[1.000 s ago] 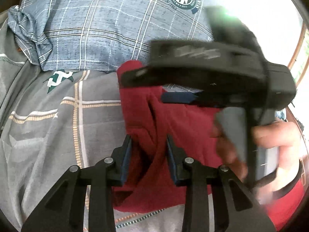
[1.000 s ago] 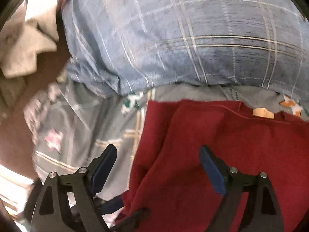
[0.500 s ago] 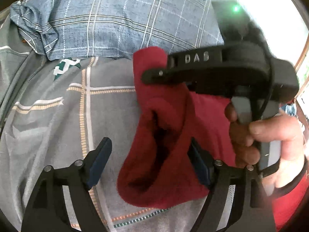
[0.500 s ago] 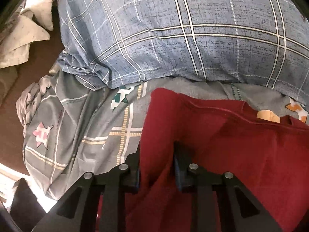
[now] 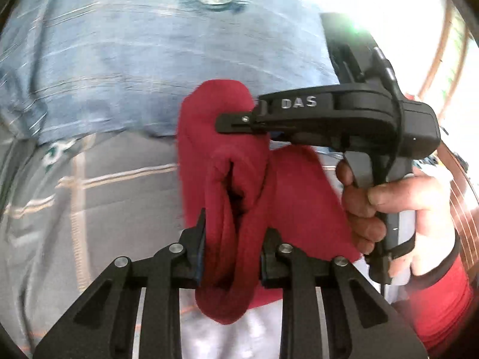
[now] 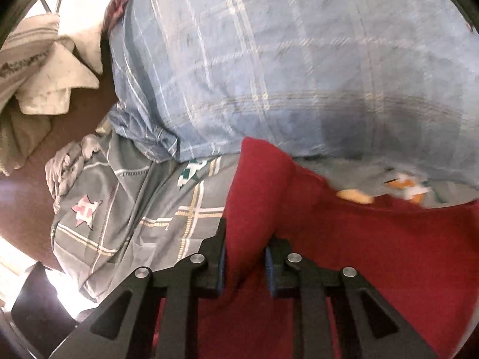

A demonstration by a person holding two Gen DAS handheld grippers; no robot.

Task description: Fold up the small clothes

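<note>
A dark red garment lies bunched on the grey plaid bedsheet. My left gripper is shut on a thick fold of it near its lower edge. My right gripper is shut on another fold of the red garment at its upper left corner. In the left wrist view the right gripper reaches in from the right, held by a hand, with its tips in the cloth above my left one.
A blue plaid pillow lies just behind the garment. Crumpled pale cloths sit on a brown surface at the left. The sheet's bunched edge drops off on the left.
My left gripper opened half a second ago and has shut again on a fold of the red garment. My right gripper closed on the garment's corner and still holds it.
</note>
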